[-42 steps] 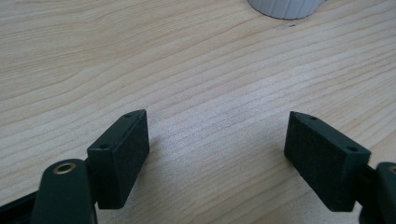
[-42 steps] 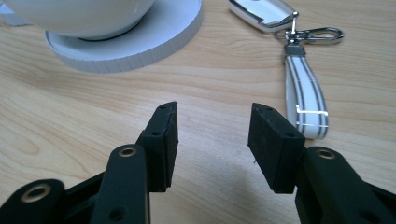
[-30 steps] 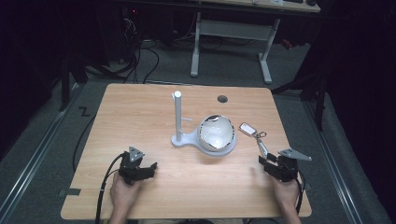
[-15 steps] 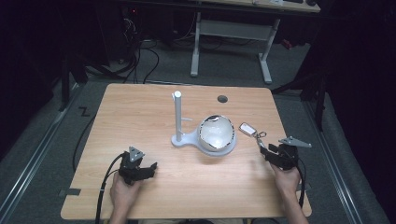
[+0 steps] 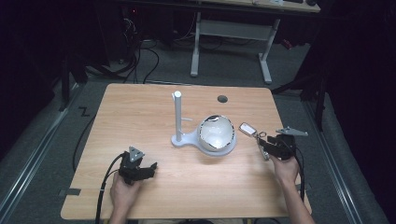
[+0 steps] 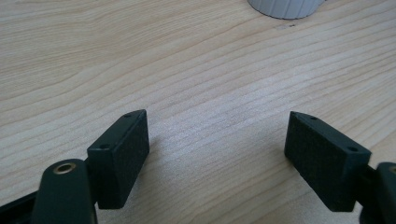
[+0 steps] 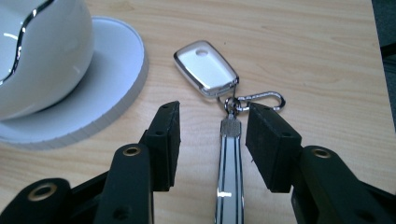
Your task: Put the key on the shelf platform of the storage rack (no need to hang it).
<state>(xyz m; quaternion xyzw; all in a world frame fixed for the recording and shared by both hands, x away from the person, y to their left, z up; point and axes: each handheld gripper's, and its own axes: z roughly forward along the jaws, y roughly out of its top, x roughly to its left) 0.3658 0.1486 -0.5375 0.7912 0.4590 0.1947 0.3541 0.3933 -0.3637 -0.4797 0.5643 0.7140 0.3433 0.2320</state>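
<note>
A white key fob point(image 7: 205, 70) with a chrome edge lies on the table, joined by a metal ring point(image 7: 257, 99) to a grey striped strap point(image 7: 229, 172). My right gripper point(image 7: 213, 122) is open, low over the table, with one jaw on each side of the strap and not touching it. From above, the key fob point(image 5: 247, 127) lies just right of the white dome point(image 5: 216, 133), and the right gripper point(image 5: 264, 148) is right behind it. The left gripper point(image 6: 217, 123) is open over bare wood; in the high view it point(image 5: 150, 168) sits at the front left.
The white dome with a chrome band rests on a round white base point(image 7: 116, 60) that joins a thin upright white post point(image 5: 177, 114) with a small peg. A dark round hole point(image 5: 222, 99) is in the tabletop at the back. The table's right edge point(image 7: 378, 56) is close to the fob.
The right gripper has moved away from the person and toward the key fob, now straddling its strap. The left gripper has stayed put.
</note>
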